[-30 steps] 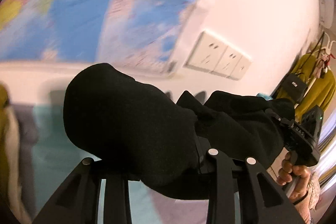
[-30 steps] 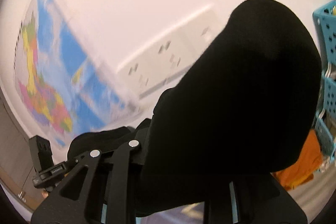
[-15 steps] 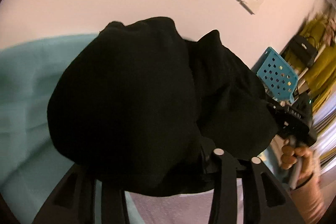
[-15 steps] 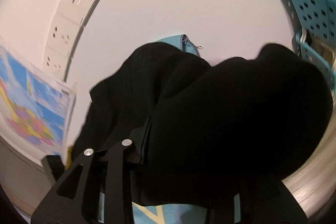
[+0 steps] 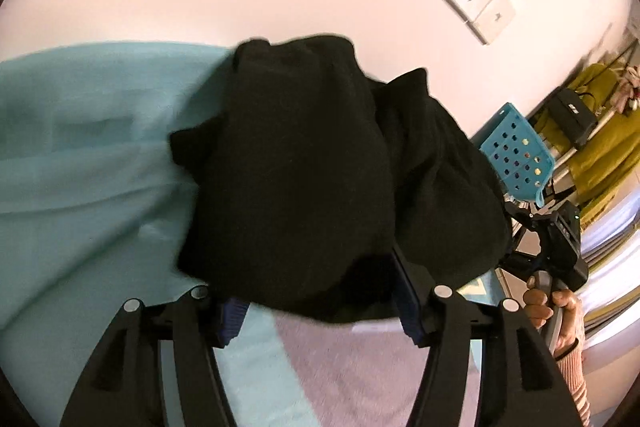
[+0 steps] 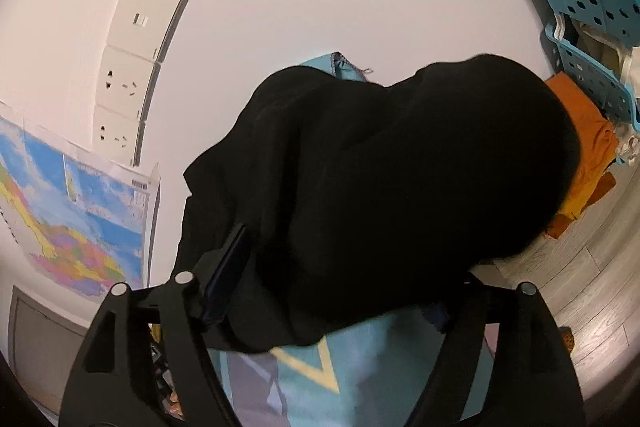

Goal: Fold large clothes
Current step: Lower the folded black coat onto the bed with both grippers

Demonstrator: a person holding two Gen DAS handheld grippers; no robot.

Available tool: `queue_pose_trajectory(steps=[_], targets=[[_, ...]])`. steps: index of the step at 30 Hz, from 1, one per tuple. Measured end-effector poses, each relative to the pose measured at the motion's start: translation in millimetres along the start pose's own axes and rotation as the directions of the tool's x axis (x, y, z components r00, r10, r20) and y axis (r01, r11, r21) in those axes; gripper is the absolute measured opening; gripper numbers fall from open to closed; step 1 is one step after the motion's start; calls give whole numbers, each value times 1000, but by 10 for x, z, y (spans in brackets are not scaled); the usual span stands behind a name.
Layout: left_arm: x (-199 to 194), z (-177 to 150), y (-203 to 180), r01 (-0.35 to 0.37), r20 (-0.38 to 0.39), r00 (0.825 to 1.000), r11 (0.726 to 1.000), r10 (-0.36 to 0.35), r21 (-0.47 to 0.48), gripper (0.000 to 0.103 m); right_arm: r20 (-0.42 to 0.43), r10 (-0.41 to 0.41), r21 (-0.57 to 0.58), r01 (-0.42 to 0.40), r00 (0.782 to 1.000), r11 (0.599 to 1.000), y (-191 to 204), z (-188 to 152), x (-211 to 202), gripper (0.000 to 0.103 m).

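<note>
You had the black garment [image 5: 304, 163] bunched up, hanging over the teal sheet [image 5: 80, 155] w/ both grippers pinching it: left gripper [image 5: 320, 301], right gripper [image 6: 332, 311]. Best bet: keep both edges level & taut, lower evenly.

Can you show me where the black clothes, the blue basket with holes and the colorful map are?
black garment [image 5: 296, 179]: left wrist view, middle of the bunched cloth.
blue basket [image 5: 516, 155]: left wrist view, its holed side wall.
map [image 6: 80, 215]: right wrist view, the colored part of the sheet on the wall.
</note>
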State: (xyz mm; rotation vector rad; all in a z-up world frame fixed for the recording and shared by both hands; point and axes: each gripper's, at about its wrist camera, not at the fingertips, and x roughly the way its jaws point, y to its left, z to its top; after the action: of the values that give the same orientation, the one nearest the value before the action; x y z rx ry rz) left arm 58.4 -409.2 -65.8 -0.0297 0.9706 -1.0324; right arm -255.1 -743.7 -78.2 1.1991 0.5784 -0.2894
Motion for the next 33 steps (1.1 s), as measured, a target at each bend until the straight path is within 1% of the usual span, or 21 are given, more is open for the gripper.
queue_pose_trajectory(steps=[1, 3, 6, 7, 8, 10, 11, 12, 13, 14, 16, 18, 19, 21, 22, 23, 24, 26, 27, 30, 33], targets=[[-22, 2, -6, -7, 4, 1000, 1000, 7, 7, 59, -2, -19, -28, 18, 1000, 999, 29, -10, 2, 65], [-45, 16, -24, -40, 12, 999, 999, 40, 28, 60, 0, -78, -71, 77, 997, 994, 98, -6, 12, 61], [-69, -19, -134, -128, 48, 991, 988, 124, 82, 66, 7, -142, -94, 142, 990, 985, 183, -77, -54, 69], [-95, -48, -175, -188, 68, 981, 976, 182, 109, 71, 15, -157, -119, 158, 988, 980, 224, -115, -89, 70], [-142, -79, -204, -215, 91, 975, 968, 205, 126, 72, 25, -176, -165, 178, 984, 970, 294, -182, -152, 72], [-277, -129, -189, -262, 141, 959, 957, 244, 122, 72, 54, -249, -254, 254, 967, 933, 437, -335, -280, 72], [-358, -153, -180, -307, 176, 942, 945, 285, 116, 71, 64, -266, -288, 273, 962, 918, 490, -396, -325, 72], [-431, -171, -166, -334, 199, 930, 935, 308, 117, 71, 95, -288, -334, 303, 953, 893, 578, -482, -396, 72], [-503, -194, -129, -338, 211, 927, 933, 309, 118, 71, 128, -309, -377, 334, 942, 864, 676, -567, -458, 72], [-541, -200, -129, -336, 218, 927, 934, 306, 121, 71, 139, -317, -417, 346, 938, 840, 769, -644, -497, 71], [-569, -199, -170, -336, 222, 927, 931, 302, 139, 71, 203, -312, -488, 372, 928, 789, 973, -796, -565, 71], [-518, -184, -268, -324, 224, 933, 930, 283, 175, 71, 231, -289, -553, 370, 929, 746, 1143, -898, -518, 70], [-476, -177, -319, -332, 223, 931, 924, 289, 188, 71, 248, -288, -566, 380, 925, 732, 1211, -928, -451, 70], [-375, -173, -422, -311, 217, 940, 924, 264, 223, 72, 220, -272, -592, 350, 937, 726, 1277, -944, -268, 64], [-317, -170, -459, -326, 215, 936, 915, 277, 239, 73, 214, -273, -600, 347, 938, 721, 1289, -949, -150, 63], [-278, -170, -472, -351, 225, 927, 906, 300, 238, 73, 202, -283, -607, 347, 938, 715, 1293, -954, -55, 63], [-205, -166, -471, -356, 217, 927, 900, 306, 251, 73, 186, -302, -612, 351, 935, 709, 1272, -950, 65, 61], [-76, -167, -433, -381, 193, 921, 886, 338, 263, 73, 160, -339, -603, 363, 927, 710, 1203, -946, 229, 62], [-22, -169, -405, -377, 175, 924, 887, 340, 266, 74, 155, -356, -601, 373, 922, 706, 1167, -954, 287, 63], [35, -177, -359, -388, 169, 920, 883, 354, 264, 78, 172, -356, -590, 385, 919, 709, 1164, -1001, 259, 64], [-69, -206, -457, -412, 208, 908, 868, 364, 277, 78, 205, -359, -593, 407, 911, 694, 1217, -1075, 157, 64]])
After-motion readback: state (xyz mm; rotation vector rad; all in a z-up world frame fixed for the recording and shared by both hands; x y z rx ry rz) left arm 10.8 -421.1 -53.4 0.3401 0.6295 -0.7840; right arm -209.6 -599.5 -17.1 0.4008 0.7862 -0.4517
